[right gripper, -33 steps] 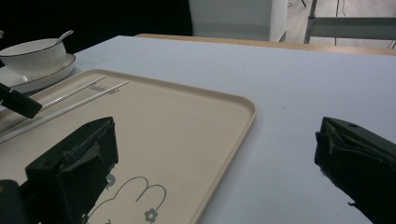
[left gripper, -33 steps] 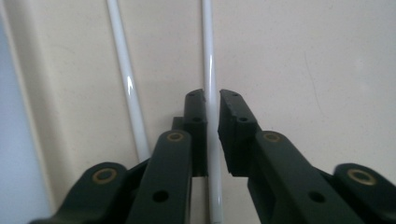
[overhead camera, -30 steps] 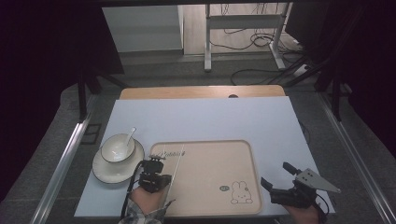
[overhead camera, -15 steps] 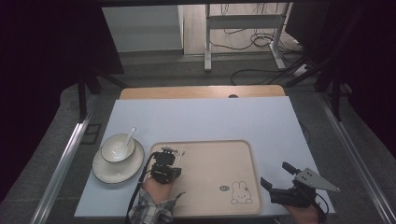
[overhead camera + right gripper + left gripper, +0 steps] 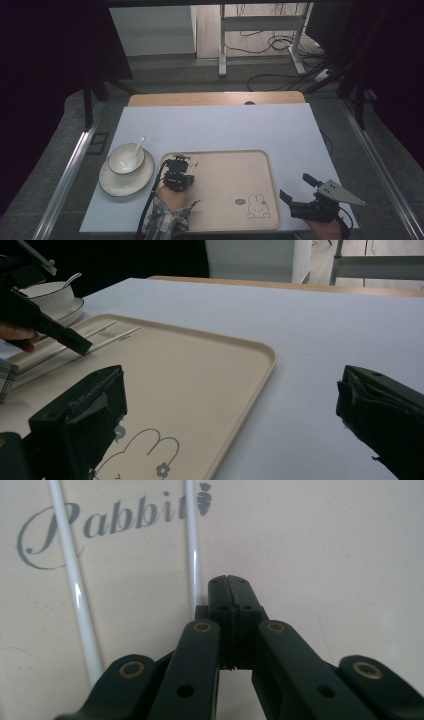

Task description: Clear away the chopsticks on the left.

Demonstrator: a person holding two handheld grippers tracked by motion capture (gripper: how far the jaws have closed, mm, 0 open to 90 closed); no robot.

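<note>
Left gripper (image 5: 231, 587): jaws clenched together, tips low over the tray's near-left part, apparently just beside the right-hand chopstick; contact unclear.
Pair of slim white chopsticks (image 5: 75, 587): flat on the beige rectangular tray (image 5: 235, 165), near its left edge, crossing the grey "Rabbit" lettering (image 5: 110, 522).
Right gripper (image 5: 230, 415): jaws released wide, past the tray's right edge, at the desk's near-right corner.
White bowl with spoon on saucer (image 5: 126, 159): left of tray.
</note>
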